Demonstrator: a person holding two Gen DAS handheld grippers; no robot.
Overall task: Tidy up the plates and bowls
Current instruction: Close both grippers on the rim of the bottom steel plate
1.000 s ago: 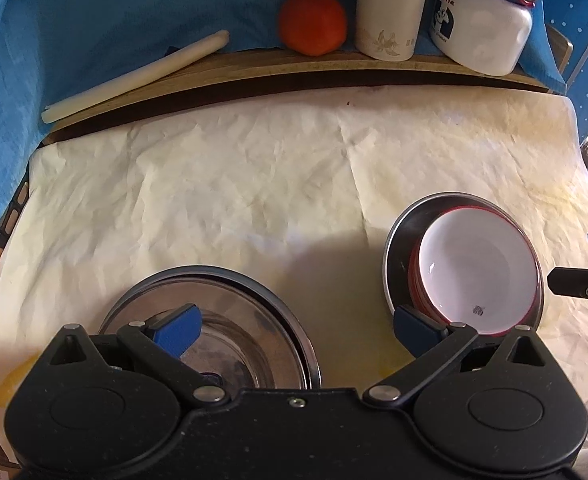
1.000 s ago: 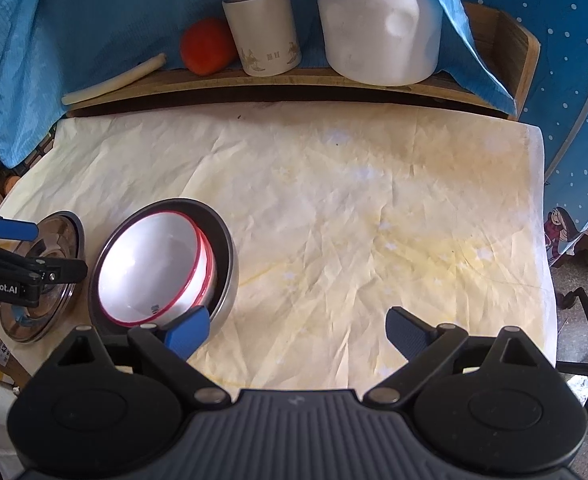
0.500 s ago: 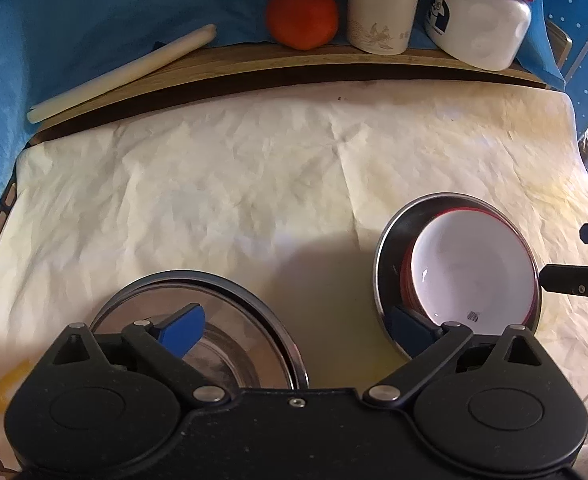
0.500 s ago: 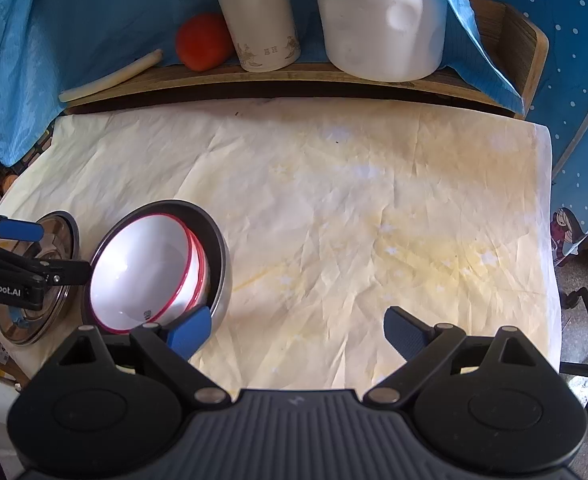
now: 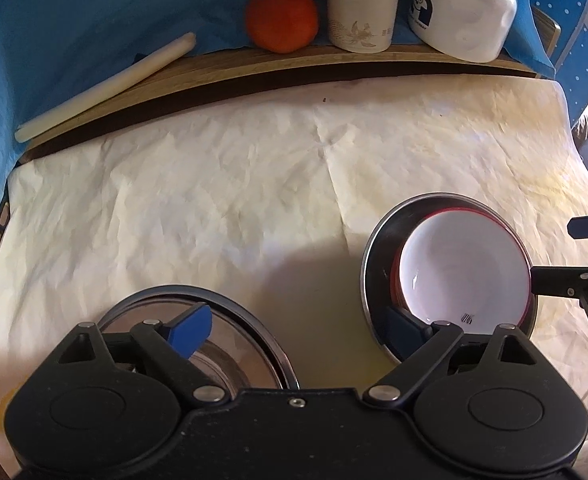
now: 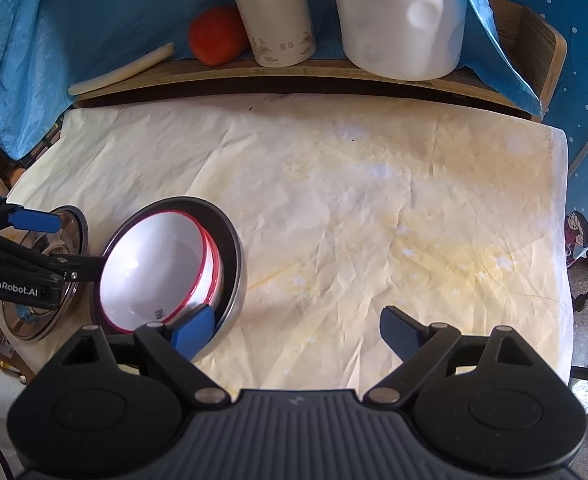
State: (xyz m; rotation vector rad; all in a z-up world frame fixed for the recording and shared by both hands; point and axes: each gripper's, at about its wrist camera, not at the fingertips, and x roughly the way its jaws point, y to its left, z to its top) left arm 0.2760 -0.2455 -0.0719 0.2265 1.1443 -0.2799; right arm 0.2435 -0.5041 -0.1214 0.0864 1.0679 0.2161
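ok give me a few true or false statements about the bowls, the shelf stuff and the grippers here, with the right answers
1. The white red-rimmed bowls sit nested inside a steel bowl. True.
2. The orange fruit lies on the cream table cover. False: it sits on the wooden shelf at the back, beside the cream thermos.
3. The right gripper is clamped on a bowl. False: its jaws stand wide apart, closing slightly, one finger at the steel bowl's edge and only table cover between them.
4. A second steel bowl lies under the left gripper. True.
5. The white jug lies tipped over on the table. False: it stands on the shelf.
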